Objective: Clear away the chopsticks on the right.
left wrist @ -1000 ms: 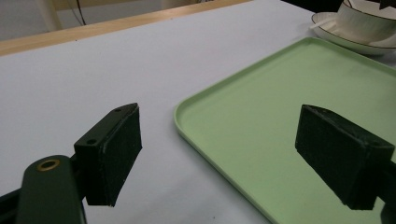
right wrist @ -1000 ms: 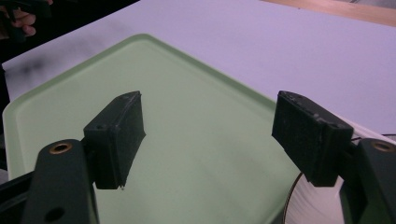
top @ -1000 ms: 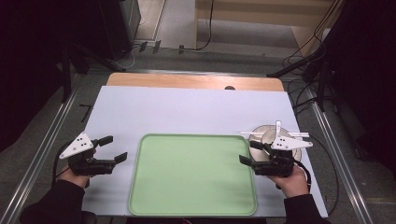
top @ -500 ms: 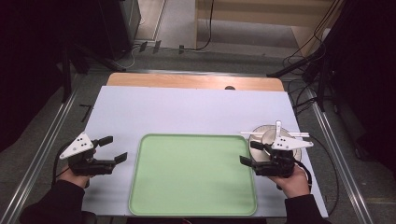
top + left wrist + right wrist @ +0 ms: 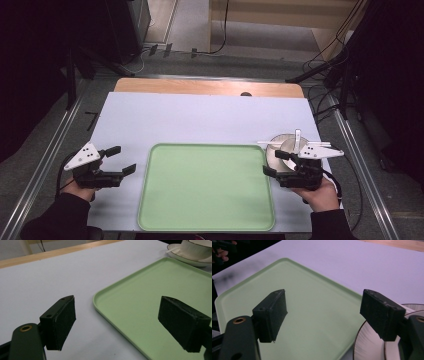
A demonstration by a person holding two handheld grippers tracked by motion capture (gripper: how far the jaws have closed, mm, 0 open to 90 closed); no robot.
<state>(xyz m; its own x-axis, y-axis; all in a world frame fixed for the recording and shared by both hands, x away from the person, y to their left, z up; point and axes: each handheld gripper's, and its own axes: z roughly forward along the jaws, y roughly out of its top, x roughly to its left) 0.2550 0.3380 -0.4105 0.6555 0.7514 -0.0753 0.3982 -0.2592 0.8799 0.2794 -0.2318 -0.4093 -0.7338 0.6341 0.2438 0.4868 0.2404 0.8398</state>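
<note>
Your right claw (image 5: 276, 163) is spread wide and pinches nothing. It hovers at the right edge of the tray (image 5: 205, 220), its jaws pointing in over that edge. In the right gripper view one jaw hangs over the green surface and the other over the rim of the saucer (image 5: 364, 345). The saucer (image 5: 272, 150) sits just beside the tray's right edge, at its far corner, and your right claw is right in front of it. A cup (image 5: 197, 247) stands on the saucer, seen in the left gripper view beyond the tray's far corner, and a spoon (image 5: 272, 144) lies across the saucer's far side.

Your left claw (image 5: 124, 160) is also spread wide and empty. It sits just off the tray's left edge, jaws pointing toward the tray. In the left gripper view one jaw hangs over the white cover of the bench (image 5: 37, 282) and the other over the tray (image 5: 155, 290). Your hands grip both tools from the near side of the tray.

The tray lies flat on the bench (image 5: 200, 117), near its front edge, with nothing on it. Beyond the tray the white cover runs back to a bare wooden strip (image 5: 200, 86).
</note>
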